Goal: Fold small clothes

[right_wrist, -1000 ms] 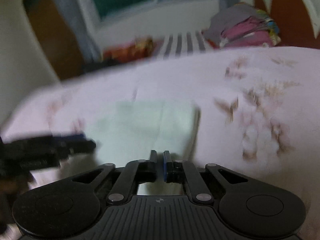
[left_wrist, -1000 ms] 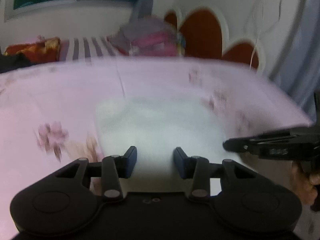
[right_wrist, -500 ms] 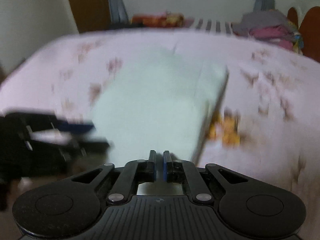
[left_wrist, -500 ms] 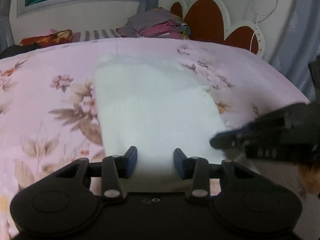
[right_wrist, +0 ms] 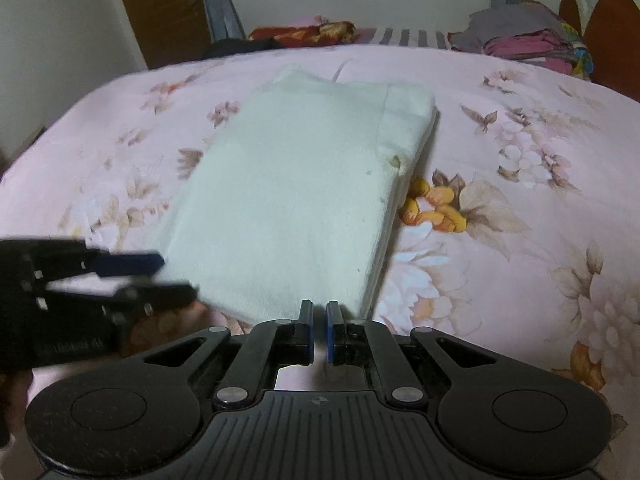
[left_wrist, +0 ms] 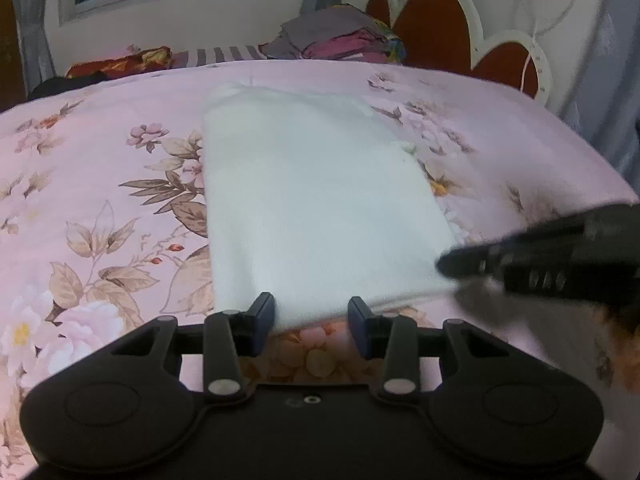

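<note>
Only right wrist view shows white cloth's [right_wrist: 296, 200] small hole [right_wrist: 396, 162].

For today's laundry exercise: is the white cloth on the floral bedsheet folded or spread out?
Folded. The white cloth lies as a neat rectangle on the pink floral bedsheet, and stacked layers show along its right edge.
</note>
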`<state>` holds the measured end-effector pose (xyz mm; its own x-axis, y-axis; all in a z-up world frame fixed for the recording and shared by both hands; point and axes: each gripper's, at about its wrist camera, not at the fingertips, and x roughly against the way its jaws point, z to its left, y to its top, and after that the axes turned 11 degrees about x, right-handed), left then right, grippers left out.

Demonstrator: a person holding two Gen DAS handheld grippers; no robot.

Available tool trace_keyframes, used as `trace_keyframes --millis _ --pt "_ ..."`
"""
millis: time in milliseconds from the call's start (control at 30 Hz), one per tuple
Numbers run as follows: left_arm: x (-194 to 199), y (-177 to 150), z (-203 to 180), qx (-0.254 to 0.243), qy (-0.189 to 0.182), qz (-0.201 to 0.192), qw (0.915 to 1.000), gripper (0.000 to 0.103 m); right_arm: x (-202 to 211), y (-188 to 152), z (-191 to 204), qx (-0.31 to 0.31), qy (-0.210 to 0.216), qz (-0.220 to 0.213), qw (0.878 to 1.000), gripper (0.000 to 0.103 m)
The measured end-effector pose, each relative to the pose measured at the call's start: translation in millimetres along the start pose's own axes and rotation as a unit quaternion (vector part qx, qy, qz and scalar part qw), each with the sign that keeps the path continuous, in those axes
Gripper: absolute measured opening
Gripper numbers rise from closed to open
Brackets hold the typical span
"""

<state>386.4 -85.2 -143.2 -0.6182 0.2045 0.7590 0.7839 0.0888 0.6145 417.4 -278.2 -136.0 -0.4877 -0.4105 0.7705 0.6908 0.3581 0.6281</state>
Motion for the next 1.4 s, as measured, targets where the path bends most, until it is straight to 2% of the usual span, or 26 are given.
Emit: trace_keyframes --millis 67,133,233,300,333,400,433,467,500,533,600,733,833,900,1033,1167,1300,1400 --pt "-0.8 -1.3 0.2 -0.001 0.003 0.005 1.0000 0.039 4.1 1.4 -1.1 -0.005 0.004 -0.012 1.000 0.004" --pt "0.2 -2.0 0.2 0.000 0.003 0.005 1.0000 0.041 -5.0 -1.3 -2.2 -0.003 0.008 0.012 1.000 0.004" --pt "4.4 -2.8 -1.4 -0.001 0.008 0.006 0.9999 0.041 -5.9 -2.1 -4.6 -0.001 0.014 0.015 1.000 0.004" --pt "10.6 -2.4 -2.7 0.002 0.011 0.003 0.9999 0.046 -3.2 -0.8 -7.0 -0.004 0.017 0.014 1.000 0.004" --pt "15.8 -1.1 -3.4 0.001 0.014 -0.005 0.9999 0.051 0.2 -0.2 -8.9 -0.011 0.017 0.007 1.000 0.004" --pt "27.1 3.9 -1.2 0.002 0.022 -0.040 0.9989 0.091 9.3 2.2 -16.4 -0.036 0.008 -0.019 0.999 0.005" --pt "30.2 8.0 1.9 0.009 0.027 -0.055 0.9981 0.095 12.6 4.2 -23.8 -0.056 0.002 -0.033 0.998 0.007" --pt "30.5 14.2 7.2 0.019 0.027 -0.063 0.9975 0.093 13.3 6.9 -31.7 -0.075 0.007 -0.039 0.996 0.016" --pt "27.9 22.5 13.8 0.034 0.026 -0.062 0.9972 0.092 12.8 9.9 -39.4 -0.090 0.017 -0.042 0.995 0.055" --pt "23.9 30.6 21.0 0.048 0.027 -0.060 0.9967 0.091 13.1 13.3 -46.9 -0.104 0.023 -0.052 0.993 0.072" --pt "14.5 47.1 37.8 0.089 0.020 -0.060 0.9940 0.083 13.3 22.3 -58.2 -0.110 0.028 -0.080 0.990 0.072" --pt "-12.5 71.3 71.3 0.188 -0.028 -0.042 0.9809 0.081 -6.7 40.5 -86.3 -0.164 0.047 -0.084 0.982 0.072" --pt "-33.0 79.8 82.2 0.231 -0.048 -0.024 0.9715 0.076 -30.5 46.4 -111.3 -0.226 0.081 -0.079 0.968 0.064" --pt "-44.1 82.9 86.3 0.250 -0.053 -0.011 0.9667 0.071 -46.2 47.9 -122.4 -0.251 0.096 -0.069 0.961 0.063" --pt "-62.8 85.4 88.0 0.264 -0.072 0.019 0.9616 0.071 -66.7 44.6 -132.1 -0.272 0.133 -0.052 0.952 0.063" --pt "-70.1 85.0 91.9 0.265 -0.083 0.028 0.9602 0.074 -61.5 39.6 -143.7 -0.292 0.137 -0.064 0.944 0.063" --pt "-79.7 92.1 96.0 0.266 -0.100 0.029 0.9583 0.074 -65.9 45.6 -138.1 -0.271 0.128 -0.055 0.952 0.063" --pt "-93.2 99.4 98.6 0.272 -0.141 0.045 0.9509 0.070 -74.9 58.6 -128.9 -0.254 0.133 -0.041 0.957 0.060"
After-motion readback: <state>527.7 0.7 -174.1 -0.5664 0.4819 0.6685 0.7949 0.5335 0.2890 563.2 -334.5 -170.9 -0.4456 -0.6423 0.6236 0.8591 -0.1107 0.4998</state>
